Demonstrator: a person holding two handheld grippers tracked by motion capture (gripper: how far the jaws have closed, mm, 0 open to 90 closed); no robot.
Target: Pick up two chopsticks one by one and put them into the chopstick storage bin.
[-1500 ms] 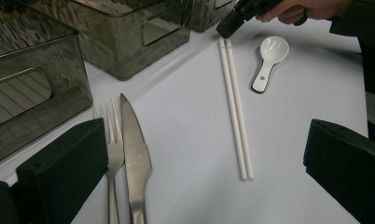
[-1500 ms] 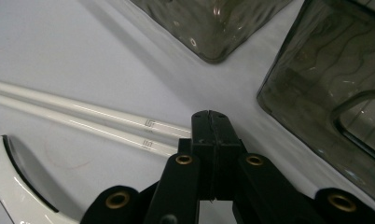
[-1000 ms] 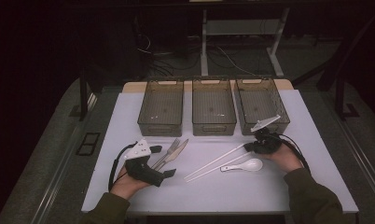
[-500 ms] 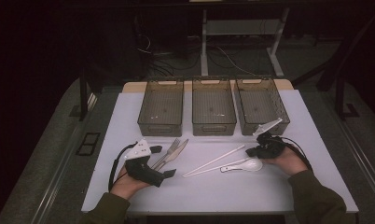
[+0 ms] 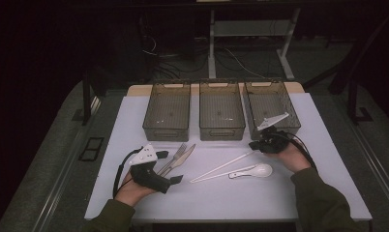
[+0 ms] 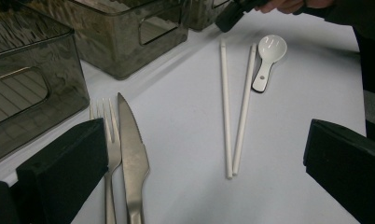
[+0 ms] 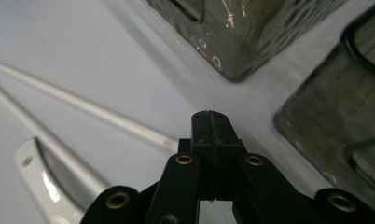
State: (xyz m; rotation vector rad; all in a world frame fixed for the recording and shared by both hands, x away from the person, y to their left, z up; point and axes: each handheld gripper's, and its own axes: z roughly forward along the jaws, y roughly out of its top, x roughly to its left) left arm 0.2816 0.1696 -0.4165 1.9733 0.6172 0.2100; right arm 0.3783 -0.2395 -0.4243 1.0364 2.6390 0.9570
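A pair of white chopsticks (image 5: 221,169) (image 6: 225,107) (image 7: 83,107) lies on the white table, with a white spoon (image 5: 255,170) (image 6: 269,56) (image 7: 41,186) beside it. A metal fork (image 5: 175,154) (image 6: 108,140) and knife (image 5: 184,155) (image 6: 132,154) lie side by side at the left. My left gripper (image 5: 169,167) (image 6: 206,135) rests on the table, open wide, with the fork and knife handles near its left jaw. My right gripper (image 5: 253,145) (image 7: 209,121) is shut with nothing in it. Its tip hovers just past the far end of one chopstick.
Three smoky clear bins (image 5: 167,111) (image 5: 221,111) (image 5: 272,104) stand in a row at the back of the table. The right gripper is close to the front of the right bin. The table's front edge is near both forearms.
The right gripper has shifted slightly left and up, closer to the chopstick's far end. The left gripper has stayed put.
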